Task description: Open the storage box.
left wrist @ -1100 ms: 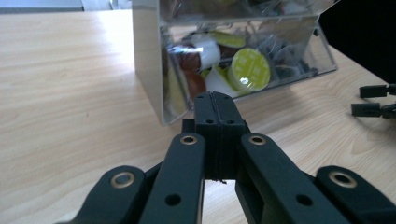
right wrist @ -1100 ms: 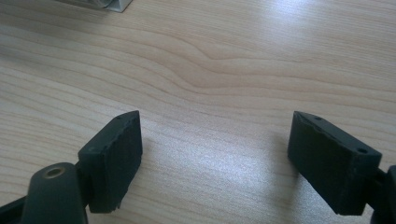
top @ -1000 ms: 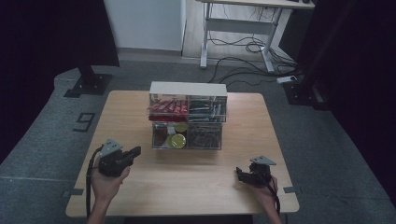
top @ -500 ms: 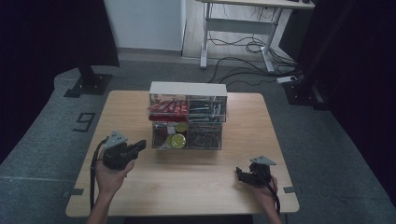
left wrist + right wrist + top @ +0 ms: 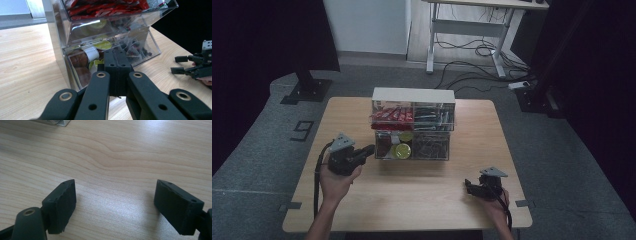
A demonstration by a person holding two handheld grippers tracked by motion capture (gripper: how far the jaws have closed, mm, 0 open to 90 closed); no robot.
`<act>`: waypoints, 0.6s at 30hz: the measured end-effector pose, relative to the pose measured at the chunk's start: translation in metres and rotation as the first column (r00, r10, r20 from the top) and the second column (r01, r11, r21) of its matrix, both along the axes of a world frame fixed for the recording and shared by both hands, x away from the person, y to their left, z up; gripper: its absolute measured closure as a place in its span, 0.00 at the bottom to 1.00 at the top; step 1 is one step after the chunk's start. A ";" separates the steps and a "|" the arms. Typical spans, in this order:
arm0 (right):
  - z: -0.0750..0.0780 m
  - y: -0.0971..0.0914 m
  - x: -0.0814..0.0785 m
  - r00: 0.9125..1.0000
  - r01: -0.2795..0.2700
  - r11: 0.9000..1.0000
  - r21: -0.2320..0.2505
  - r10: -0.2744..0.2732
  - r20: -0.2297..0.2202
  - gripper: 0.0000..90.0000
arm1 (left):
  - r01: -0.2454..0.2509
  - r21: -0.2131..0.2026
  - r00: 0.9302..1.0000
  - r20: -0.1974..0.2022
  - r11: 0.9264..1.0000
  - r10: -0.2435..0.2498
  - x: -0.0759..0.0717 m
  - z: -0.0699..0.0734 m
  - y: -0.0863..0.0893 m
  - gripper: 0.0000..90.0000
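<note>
The clear drawer organizer [image 5: 413, 125] stood mid-table [image 5: 362, 200], its lower left drawer [image 5: 82, 67] of capsules just ahead of my left gripper [image 5: 117, 56], whose jaws were pressed together on nothing. My right gripper [image 5: 115, 202] rested well apart, jaws wide. The drawer's handle was hidden behind my jaws.

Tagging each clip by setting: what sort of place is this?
Probably a lab or recording studio: a lone wooden table on grey carpet, dark curtains at the sides, and a desk frame with loose cables behind.
</note>
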State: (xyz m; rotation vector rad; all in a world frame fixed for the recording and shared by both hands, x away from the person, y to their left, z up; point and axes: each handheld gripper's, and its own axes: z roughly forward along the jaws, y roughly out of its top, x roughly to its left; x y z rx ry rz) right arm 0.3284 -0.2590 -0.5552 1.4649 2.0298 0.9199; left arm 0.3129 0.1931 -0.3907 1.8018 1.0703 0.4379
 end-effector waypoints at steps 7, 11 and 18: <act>0.000 0.000 0.000 1.000 0.000 1.000 0.000 0.000 0.000 0.20 | 0.012 0.005 1.000 0.008 1.000 -0.012 0.004 0.009 -0.007 1.00; 0.000 0.000 0.000 1.000 0.000 1.000 0.000 0.000 0.000 0.20 | 0.019 -0.002 1.000 0.006 1.000 -0.019 0.007 0.011 -0.009 1.00; 0.000 0.000 0.000 1.000 0.000 1.000 0.000 0.000 0.000 0.20 | 0.024 -0.012 1.000 -0.001 1.000 -0.024 0.013 0.015 -0.011 1.00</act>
